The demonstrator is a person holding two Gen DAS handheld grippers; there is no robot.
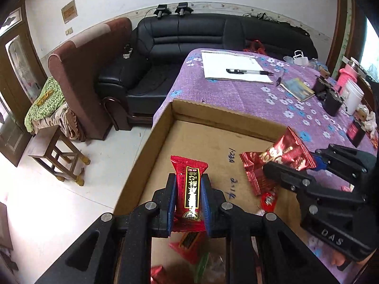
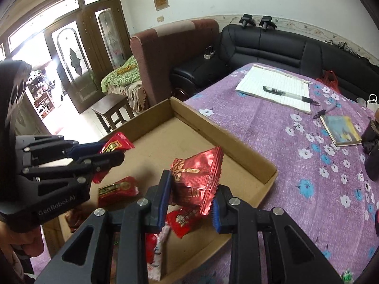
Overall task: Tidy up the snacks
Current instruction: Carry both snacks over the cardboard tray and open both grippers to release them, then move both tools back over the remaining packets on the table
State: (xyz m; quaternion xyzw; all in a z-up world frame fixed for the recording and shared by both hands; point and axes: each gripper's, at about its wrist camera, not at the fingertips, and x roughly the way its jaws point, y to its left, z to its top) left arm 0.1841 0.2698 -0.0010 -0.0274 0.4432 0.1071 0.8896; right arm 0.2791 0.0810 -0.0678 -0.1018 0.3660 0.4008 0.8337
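My left gripper (image 1: 188,196) is shut on a red bar-shaped snack (image 1: 189,189) with a black and gold label, held upright over the shallow cardboard tray (image 1: 151,146). It also shows in the right wrist view (image 2: 111,153), at the left. My right gripper (image 2: 191,203) is shut on a shiny red foil snack packet (image 2: 199,177), held above the tray (image 2: 236,142). That packet shows at the right of the left wrist view (image 1: 284,153). Several other red snacks (image 2: 118,189) lie on the tray floor.
The tray sits at the corner of a table with a purple flowered cloth (image 2: 308,165). A notepad with a pen (image 2: 279,90), a small book (image 2: 341,130) and black gear with a white tub (image 1: 350,94) lie farther back. A black sofa (image 1: 189,40) and wooden stool (image 1: 56,153) stand beyond.
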